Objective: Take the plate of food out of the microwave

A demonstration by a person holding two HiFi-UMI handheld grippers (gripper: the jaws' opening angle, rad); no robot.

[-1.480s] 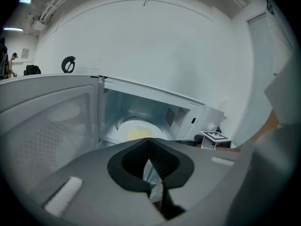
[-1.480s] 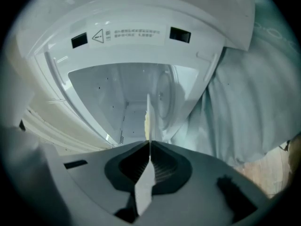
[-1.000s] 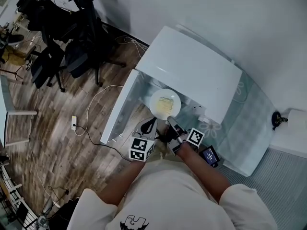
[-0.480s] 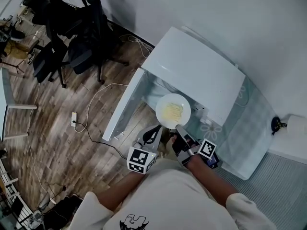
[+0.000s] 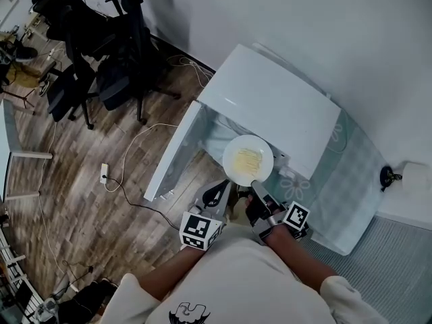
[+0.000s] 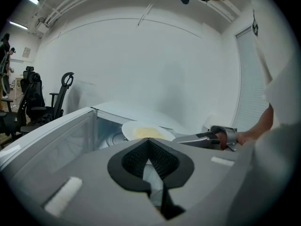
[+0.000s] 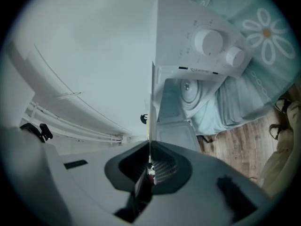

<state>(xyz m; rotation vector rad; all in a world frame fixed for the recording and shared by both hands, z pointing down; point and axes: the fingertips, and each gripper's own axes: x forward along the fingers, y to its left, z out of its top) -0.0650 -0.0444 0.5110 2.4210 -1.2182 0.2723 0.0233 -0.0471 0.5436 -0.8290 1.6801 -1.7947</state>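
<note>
- One plate [image 5: 248, 160] of yellow food [image 5: 247, 158] is held level outside the microwave [image 5: 270, 106], just in front of its open cavity.
- One microwave stands at the left end of the cloth-covered surface [image 5: 351, 174].
- One door [image 5: 172, 150] stands swung wide to the left.
- Right tongs [image 5: 254, 183] are clamped on the plate's near rim.
- Left tongs [image 5: 219, 189] are pressed together on nothing, just left of the plate.
- Two round knobs [image 7: 208, 41] sit on the microwave's panel.

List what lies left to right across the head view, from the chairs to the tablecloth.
Black office chairs → open white microwave door → round white plate of yellow food → pale green daisy-print tablecloth.
</note>
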